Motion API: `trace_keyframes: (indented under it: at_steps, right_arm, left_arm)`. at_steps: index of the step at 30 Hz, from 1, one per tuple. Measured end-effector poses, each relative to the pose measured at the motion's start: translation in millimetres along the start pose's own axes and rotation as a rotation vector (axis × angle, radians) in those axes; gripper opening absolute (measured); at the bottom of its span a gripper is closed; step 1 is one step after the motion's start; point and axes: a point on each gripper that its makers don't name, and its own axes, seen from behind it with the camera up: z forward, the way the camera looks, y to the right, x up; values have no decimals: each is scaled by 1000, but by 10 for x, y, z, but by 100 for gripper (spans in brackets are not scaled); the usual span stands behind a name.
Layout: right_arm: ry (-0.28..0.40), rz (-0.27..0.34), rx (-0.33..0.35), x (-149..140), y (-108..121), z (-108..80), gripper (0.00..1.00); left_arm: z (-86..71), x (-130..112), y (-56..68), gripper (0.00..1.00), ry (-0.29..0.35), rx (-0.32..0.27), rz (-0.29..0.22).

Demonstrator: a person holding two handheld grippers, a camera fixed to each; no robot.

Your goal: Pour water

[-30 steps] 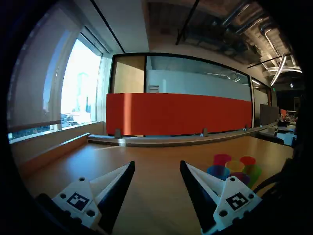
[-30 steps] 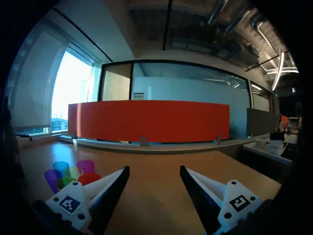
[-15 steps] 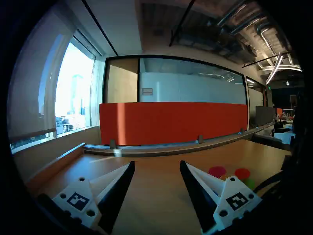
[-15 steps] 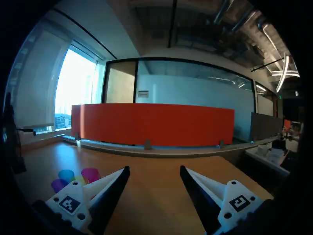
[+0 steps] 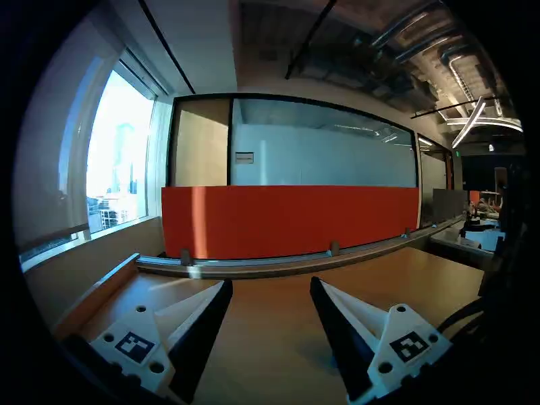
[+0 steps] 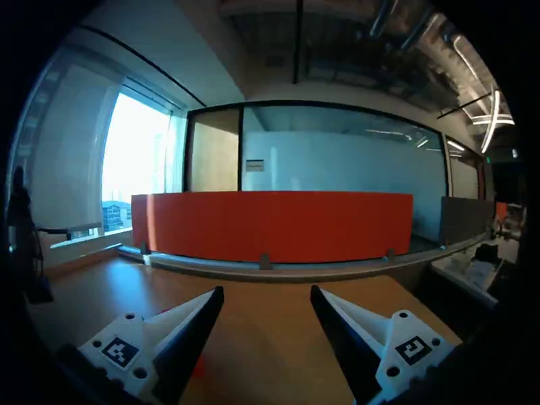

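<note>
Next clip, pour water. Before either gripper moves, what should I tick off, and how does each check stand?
1. Left gripper open, nothing between its fingers: ok.
2. Right gripper open, nothing held: ok.
3. Both over the wooden table: ok.
4. Views aim at the orange partition, not down at the work: not ok.
5. Red patch by one right-gripper finger, possibly a cup: cannot tell.
6. What to pour from and into: cannot tell.

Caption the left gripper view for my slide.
Open left gripper above a wooden desk, facing an orange divider and bright window.
</note>
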Motion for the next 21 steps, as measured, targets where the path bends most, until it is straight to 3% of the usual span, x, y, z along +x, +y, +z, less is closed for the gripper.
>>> trace_keyframes:
  at_steps: [5,12,21]
  right_arm:
    - [-6,11,14,21,-13,-2,99]
    - [-19,-23,53,-1,-90,1,99]
    - [-44,-83,182,-34,-397,-28,99]
  left_arm:
    - [11,55,10,85,-12,-15,6]
    - [9,3,9,85,-34,-40,15]
    - [25,-30,84,85,-54,-109,-2]
